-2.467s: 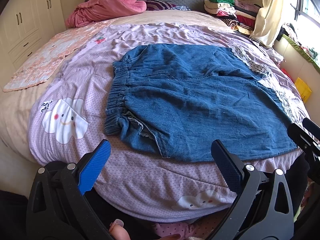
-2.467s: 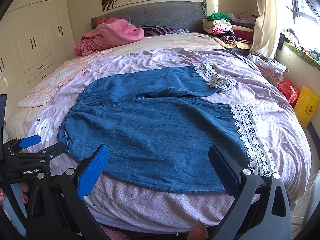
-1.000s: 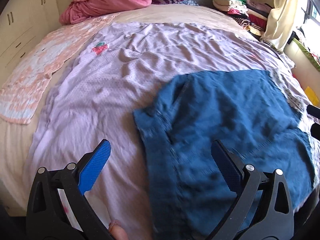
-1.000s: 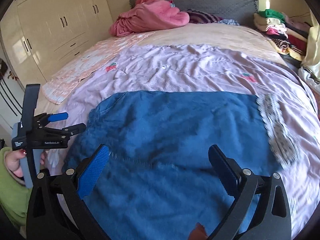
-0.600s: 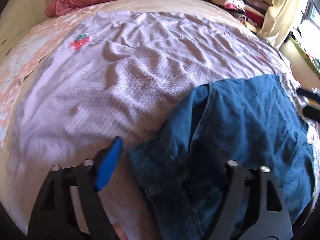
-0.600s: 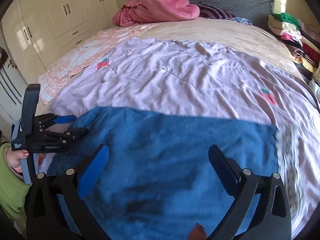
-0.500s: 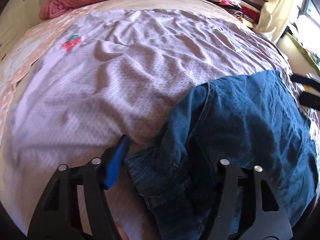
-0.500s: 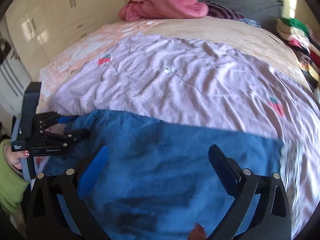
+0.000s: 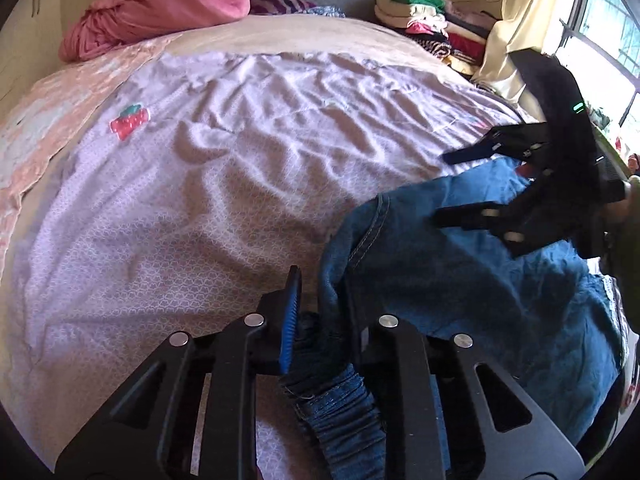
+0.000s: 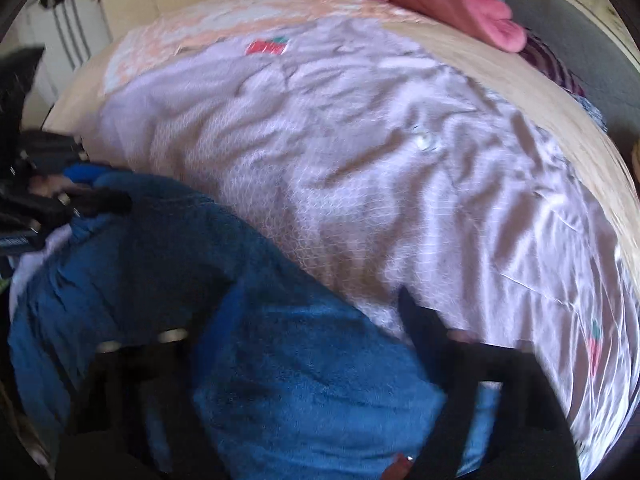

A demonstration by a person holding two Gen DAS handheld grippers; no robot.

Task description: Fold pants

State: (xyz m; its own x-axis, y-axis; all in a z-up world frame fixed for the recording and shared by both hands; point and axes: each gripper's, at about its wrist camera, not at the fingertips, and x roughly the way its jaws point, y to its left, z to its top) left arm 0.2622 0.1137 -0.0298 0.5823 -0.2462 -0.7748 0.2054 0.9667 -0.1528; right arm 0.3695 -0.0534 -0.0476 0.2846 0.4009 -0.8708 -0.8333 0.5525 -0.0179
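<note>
1. The left gripper (image 9: 316,316), black with blue ribbed pads, had its jaws nearly together and closing on a bunched fold of the blue denim pants (image 9: 472,288); the cloth stood up between the pads and filled the narrow gap, so the pads pressed on it
2. Just below that gripper's fingertips the gathered elastic waistband (image 9: 336,404) of the pants ran down between the two black finger frames
3. The rest of the denim spread away to the right of the left gripper, lying on the lilac patterned quilt (image 9: 192,200), which covered the bed ahead and to the left of it
4. Ahead and to the right of the left gripper, the right gripper (image 9: 464,184) hung over the far edge of the denim, one finger above the cloth and one at its surface
5. In its own blurred view the right gripper (image 10: 316,320) had its jaws roughly half apart and closing, with denim (image 10: 304,380) lying between and under them; the pads did not visibly press on the cloth
6. Far ahead of the left gripper, a crumpled pink blanket (image 9: 156,4) sat at the grey padded headboard, and a stack of folded clothes (image 9: 424,20) lay ahead to the right
7. A red strawberry patch (image 9: 129,122) marked the quilt ahead and left of the left gripper
</note>
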